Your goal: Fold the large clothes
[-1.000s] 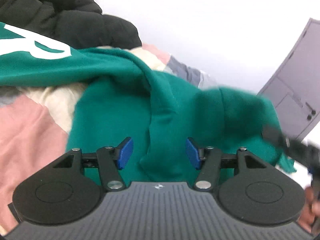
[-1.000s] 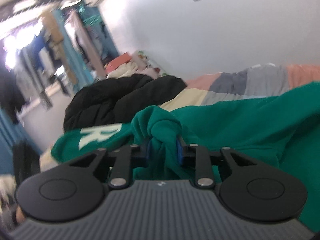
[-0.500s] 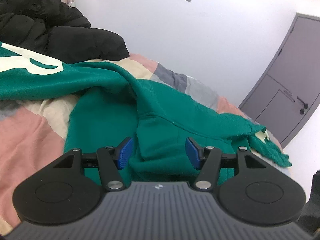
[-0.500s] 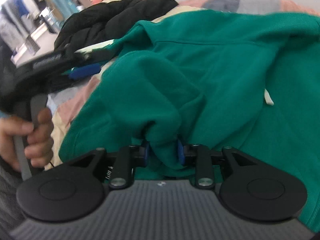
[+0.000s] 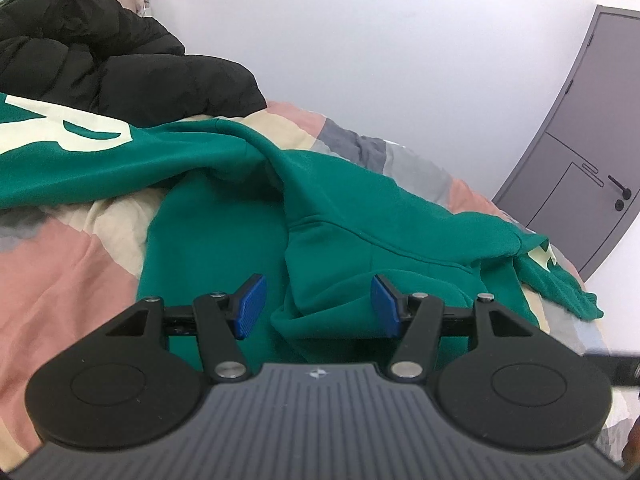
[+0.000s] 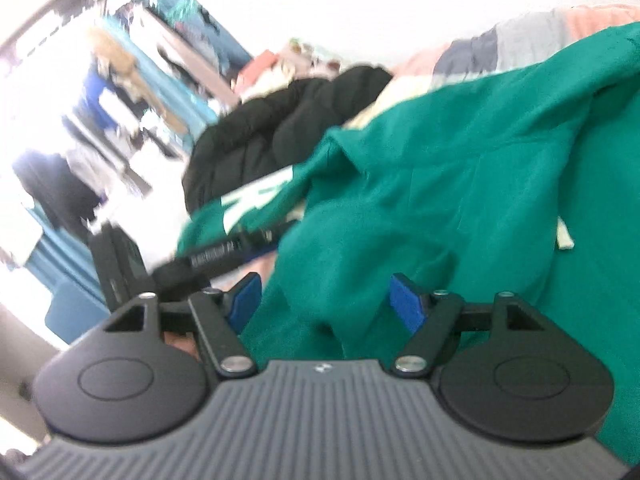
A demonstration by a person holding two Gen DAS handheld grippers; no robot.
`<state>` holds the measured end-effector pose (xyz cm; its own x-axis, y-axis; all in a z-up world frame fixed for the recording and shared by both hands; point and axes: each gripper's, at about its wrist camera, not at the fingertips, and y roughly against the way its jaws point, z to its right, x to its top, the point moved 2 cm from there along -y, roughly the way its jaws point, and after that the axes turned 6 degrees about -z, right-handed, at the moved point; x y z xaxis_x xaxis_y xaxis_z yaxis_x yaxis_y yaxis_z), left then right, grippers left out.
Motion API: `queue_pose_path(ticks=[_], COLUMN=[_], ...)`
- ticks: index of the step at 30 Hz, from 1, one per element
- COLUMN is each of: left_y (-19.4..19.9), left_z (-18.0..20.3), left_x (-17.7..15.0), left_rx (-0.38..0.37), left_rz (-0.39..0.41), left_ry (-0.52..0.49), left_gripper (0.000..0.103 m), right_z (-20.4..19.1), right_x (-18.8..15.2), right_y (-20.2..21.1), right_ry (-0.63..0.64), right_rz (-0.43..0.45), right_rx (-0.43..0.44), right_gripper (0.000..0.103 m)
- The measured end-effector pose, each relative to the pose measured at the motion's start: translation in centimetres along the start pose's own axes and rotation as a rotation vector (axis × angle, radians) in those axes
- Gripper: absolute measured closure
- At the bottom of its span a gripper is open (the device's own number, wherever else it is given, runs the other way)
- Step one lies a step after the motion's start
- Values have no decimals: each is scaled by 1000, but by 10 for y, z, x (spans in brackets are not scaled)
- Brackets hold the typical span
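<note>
A large green hoodie (image 5: 360,216) with cream letters lies spread and partly folded over itself on a patchwork bed (image 5: 52,272). My left gripper (image 5: 318,306) is open and empty, low over a folded sleeve or edge of the hoodie. My right gripper (image 6: 326,306) is open, with green hoodie cloth (image 6: 460,200) lying loose between and beyond its blue pads. A cream drawstring end (image 6: 564,236) lies on the cloth. The left gripper's body also shows in the right wrist view (image 6: 224,258), at the left.
A black puffer jacket (image 5: 100,64) is heaped at the head of the bed, touching the hoodie's top. A white wall and a grey door (image 5: 588,160) are at the right. A cluttered clothes rack (image 6: 120,100) is beyond the bed.
My right gripper was shut on a bunch of green cloth, carried it over the hoodie, and has now opened and let it go. My left gripper stayed open, nearly still.
</note>
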<state>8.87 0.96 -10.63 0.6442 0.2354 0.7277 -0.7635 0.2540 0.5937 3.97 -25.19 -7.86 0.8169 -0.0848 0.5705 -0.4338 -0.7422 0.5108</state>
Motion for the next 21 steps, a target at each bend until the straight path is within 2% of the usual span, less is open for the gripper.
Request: queue_pose_path(ticks=[4, 6, 9, 11, 13, 18, 21], left_y=[2, 4, 5, 6, 7, 6, -2], left_z=[1, 1, -1, -2, -4, 0, 4], left_x=[1, 3, 6, 8, 8, 8, 6], left_rx=[2, -7, -27, -46, -70, -154, -207], left_rz=[7, 15, 25, 31, 37, 29, 6], left_ry=[-2, 0, 15, 30, 41, 48, 46], left_gripper=[39, 39, 39, 39, 39, 40, 40], right_z=[3, 2, 2, -1, -4, 4, 5], right_x=[8, 12, 17, 18, 16, -2, -17], right_y=[9, 7, -13, -31, -50, -92, -108], right_ry=[-17, -11, -2, 23, 65, 69, 127], right_rz=[93, 133, 132, 103, 66, -83, -160], right_rx=[30, -4, -51, -101, -163, -237, -302], right_gripper=[29, 30, 33, 45, 49, 50, 51])
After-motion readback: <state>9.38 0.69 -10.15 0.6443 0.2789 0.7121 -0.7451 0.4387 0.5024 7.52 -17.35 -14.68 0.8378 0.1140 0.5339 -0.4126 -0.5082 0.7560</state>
